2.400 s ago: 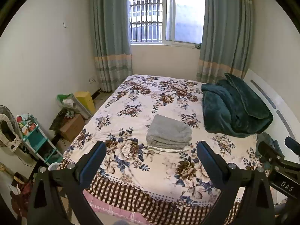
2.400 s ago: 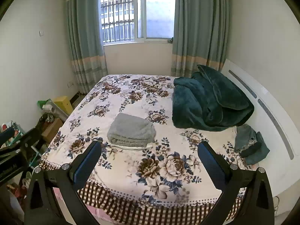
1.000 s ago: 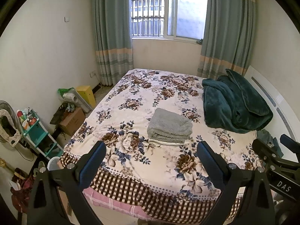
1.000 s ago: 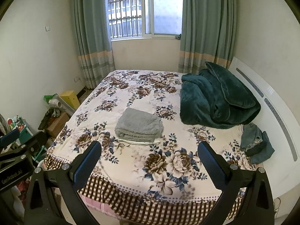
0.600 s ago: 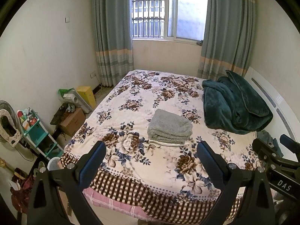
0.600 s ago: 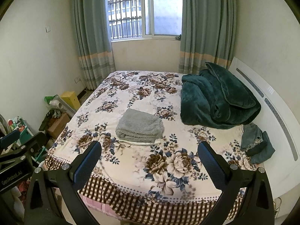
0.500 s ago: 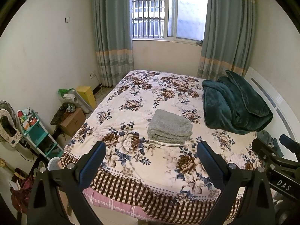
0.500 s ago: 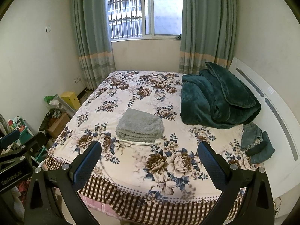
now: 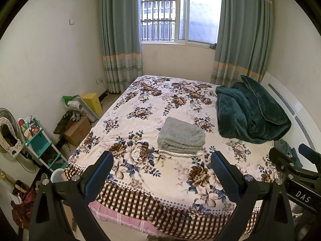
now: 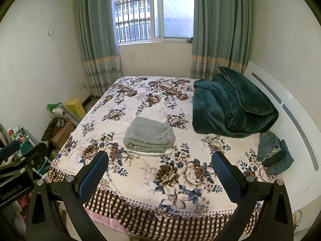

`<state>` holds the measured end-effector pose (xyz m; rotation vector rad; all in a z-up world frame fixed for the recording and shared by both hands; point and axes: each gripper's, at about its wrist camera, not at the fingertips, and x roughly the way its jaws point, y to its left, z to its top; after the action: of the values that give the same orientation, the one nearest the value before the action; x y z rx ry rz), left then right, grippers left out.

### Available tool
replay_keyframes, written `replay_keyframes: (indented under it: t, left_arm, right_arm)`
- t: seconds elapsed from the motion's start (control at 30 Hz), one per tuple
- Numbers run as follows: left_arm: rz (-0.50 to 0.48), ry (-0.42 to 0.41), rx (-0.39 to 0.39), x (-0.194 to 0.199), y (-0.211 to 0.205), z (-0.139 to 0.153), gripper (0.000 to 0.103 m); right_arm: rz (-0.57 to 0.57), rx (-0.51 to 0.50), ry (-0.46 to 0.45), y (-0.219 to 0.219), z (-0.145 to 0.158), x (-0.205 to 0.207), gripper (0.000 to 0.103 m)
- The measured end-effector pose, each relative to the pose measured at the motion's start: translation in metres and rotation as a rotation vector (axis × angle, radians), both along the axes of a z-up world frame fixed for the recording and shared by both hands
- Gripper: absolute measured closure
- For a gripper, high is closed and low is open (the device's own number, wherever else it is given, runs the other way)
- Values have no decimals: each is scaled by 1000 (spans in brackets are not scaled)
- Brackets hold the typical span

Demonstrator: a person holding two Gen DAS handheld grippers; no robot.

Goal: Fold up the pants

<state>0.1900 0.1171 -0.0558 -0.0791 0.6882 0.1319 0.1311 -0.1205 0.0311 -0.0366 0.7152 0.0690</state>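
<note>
Both tongs pulled back; folded pants [image 9: 181, 135] beside blanket [image 9: 250, 112].

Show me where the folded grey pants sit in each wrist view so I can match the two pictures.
Left wrist: folded grey pants lie on the floral bedspread, just right of centre, above the gap between the open fingers.
Right wrist: folded grey pants lie left of centre, nearer the left finger.
Shared landmark: the dark green blanket, heaped to the pants' right in both views.
</note>
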Motion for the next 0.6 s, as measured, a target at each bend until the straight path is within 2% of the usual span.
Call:
replay_keyframes:
  t: [0.6]
  left_arm:
    - [-1,0,4,-3,-3,6,4]
  right_arm:
    - [-4,2,-1,-1,-1,-2,0]
